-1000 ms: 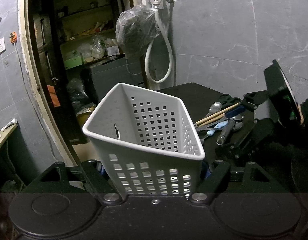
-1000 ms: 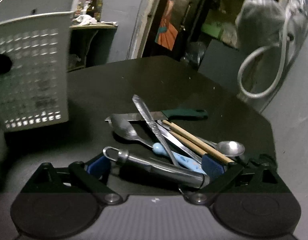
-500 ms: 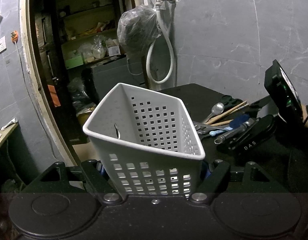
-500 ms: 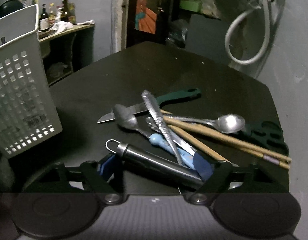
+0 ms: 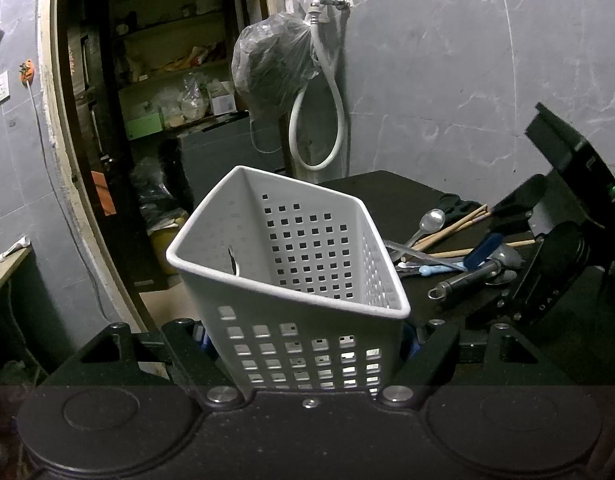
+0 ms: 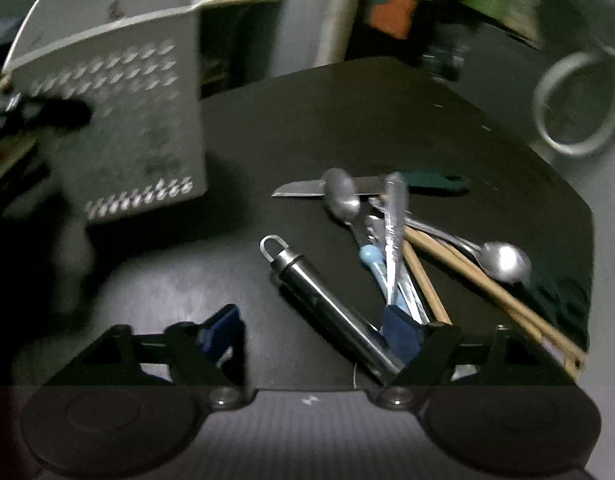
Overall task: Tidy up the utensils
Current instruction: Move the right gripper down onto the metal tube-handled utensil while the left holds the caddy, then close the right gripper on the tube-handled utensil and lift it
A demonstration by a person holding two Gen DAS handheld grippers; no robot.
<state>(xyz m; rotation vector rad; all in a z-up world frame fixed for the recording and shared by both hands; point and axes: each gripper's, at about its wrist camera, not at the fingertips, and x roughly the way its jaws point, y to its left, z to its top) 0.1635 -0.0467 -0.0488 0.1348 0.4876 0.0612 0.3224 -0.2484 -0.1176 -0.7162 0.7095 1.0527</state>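
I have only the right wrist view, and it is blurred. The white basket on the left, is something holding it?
Observer: Yes. In the left wrist view the left hand-held gripper is shut on the basket, one finger on each side.
Operator: Is any utensil in it?
Observer: None shows inside, but its bottom is hidden behind the near wall.
Operator: What lies beyond the spoon at the far right? For me it is only black there.
Observer: Dark scissors, it seems, beside the ends of the chopsticks.
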